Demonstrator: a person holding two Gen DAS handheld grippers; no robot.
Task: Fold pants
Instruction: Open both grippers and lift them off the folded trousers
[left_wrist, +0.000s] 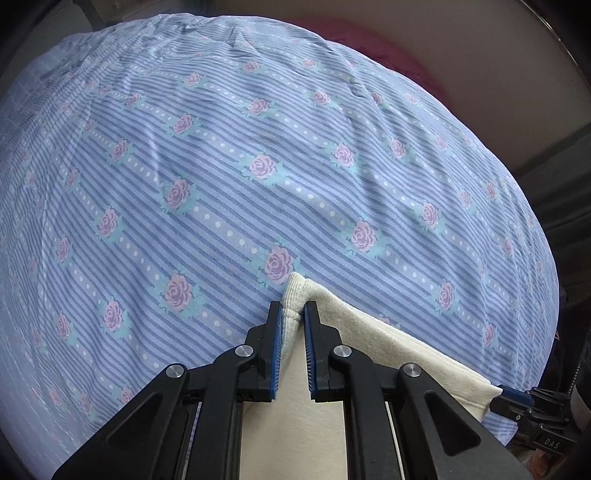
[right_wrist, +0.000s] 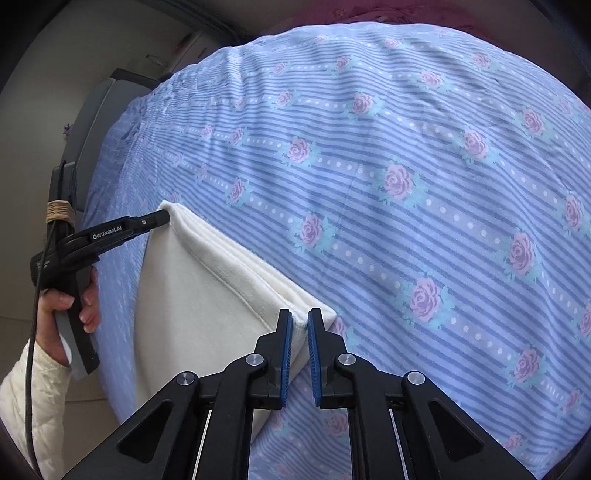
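The cream pants (left_wrist: 354, 332) hang as a folded panel above the bed, stretched between both grippers. My left gripper (left_wrist: 293, 314) is shut on one ribbed corner of the pants. My right gripper (right_wrist: 300, 321) is shut on the other top corner of the pants (right_wrist: 207, 280). In the right wrist view the left gripper (right_wrist: 162, 218) shows at the left, pinching the far corner. In the left wrist view the right gripper (left_wrist: 517, 397) shows at the lower right edge. The lower part of the pants is hidden behind the grippers.
The bed is covered by a blue striped sheet with pink roses (left_wrist: 258, 166), also in the right wrist view (right_wrist: 406, 184). A dark red pillow (left_wrist: 388, 51) lies at the head. A grey cabinet (right_wrist: 96, 110) stands beside the bed. The person's hand (right_wrist: 66, 302) holds the left gripper.
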